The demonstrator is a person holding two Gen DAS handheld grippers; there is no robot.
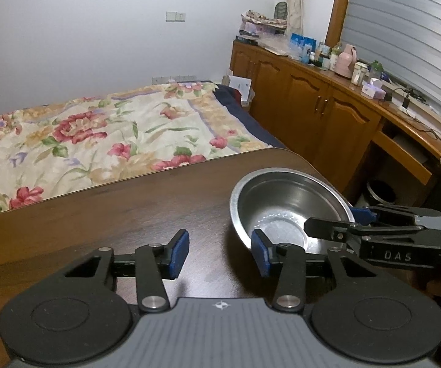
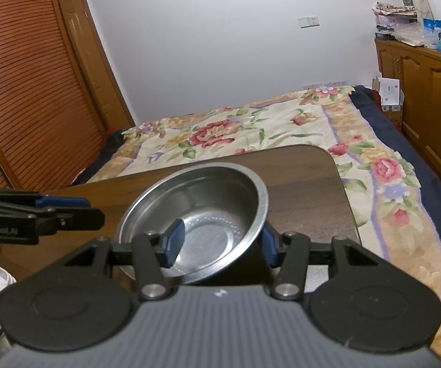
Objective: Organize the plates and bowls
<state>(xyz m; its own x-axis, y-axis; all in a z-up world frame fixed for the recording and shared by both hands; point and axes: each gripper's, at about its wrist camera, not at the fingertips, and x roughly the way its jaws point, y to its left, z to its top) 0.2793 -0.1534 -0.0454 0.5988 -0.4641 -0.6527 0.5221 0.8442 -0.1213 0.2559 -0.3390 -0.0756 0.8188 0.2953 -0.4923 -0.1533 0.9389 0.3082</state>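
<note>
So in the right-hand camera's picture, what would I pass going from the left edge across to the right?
Slatted wooden wardrobe door → other tool's black fingers → round shiny steel bowl → floral bedspread → brown wooden cabinets.

Both views are lit by even, cool indoor light, and no lamp or window glow is seen directly. The white wall (image 1: 97,46) is rendered with a bluish-grey cast and darkens toward the corners, where black vignetting is left by the fisheye lens. Straight lines are bent near the edges: the cabinet run (image 1: 327,104) right of the bed (image 1: 113,135) is curved, as is the slatted door (image 2: 21,92) left of it. Soft highlights are seen inside the steel bowl (image 1: 285,205), brightest on its floor, with a faint sheen on the table (image 1: 128,214) beside it. Shadows are weak and diffuse. The nearest gripper housings at the lower edge are blurred, while the bed is kept fairly sharp.
</note>
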